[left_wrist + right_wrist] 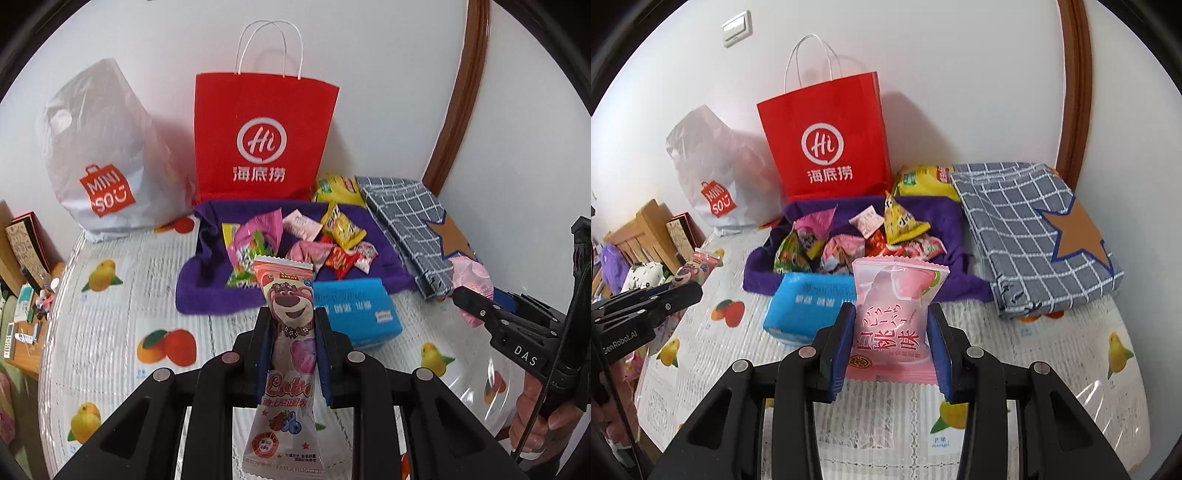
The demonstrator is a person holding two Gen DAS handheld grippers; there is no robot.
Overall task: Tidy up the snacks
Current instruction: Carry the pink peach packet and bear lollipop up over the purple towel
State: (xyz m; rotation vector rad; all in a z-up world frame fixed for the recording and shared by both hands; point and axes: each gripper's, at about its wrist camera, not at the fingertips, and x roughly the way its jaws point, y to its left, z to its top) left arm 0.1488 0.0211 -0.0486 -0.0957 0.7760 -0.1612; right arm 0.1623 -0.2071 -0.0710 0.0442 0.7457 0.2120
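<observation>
Above the fruit-print table (110,332), left claw (291,325) clamped on bear snack packet (290,314); right claw (892,325) gripping pink peach packet (894,317)

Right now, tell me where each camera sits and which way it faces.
Left wrist: on the left gripper, facing the wall over the purple cloth; its fingers clamp the bear snack packet; the right gripper and hand show at right.
Right wrist: on the right gripper, same heading; fingers clamp the pink peach packet; left gripper at left.
Shared: red paper bag, blue pack.
</observation>
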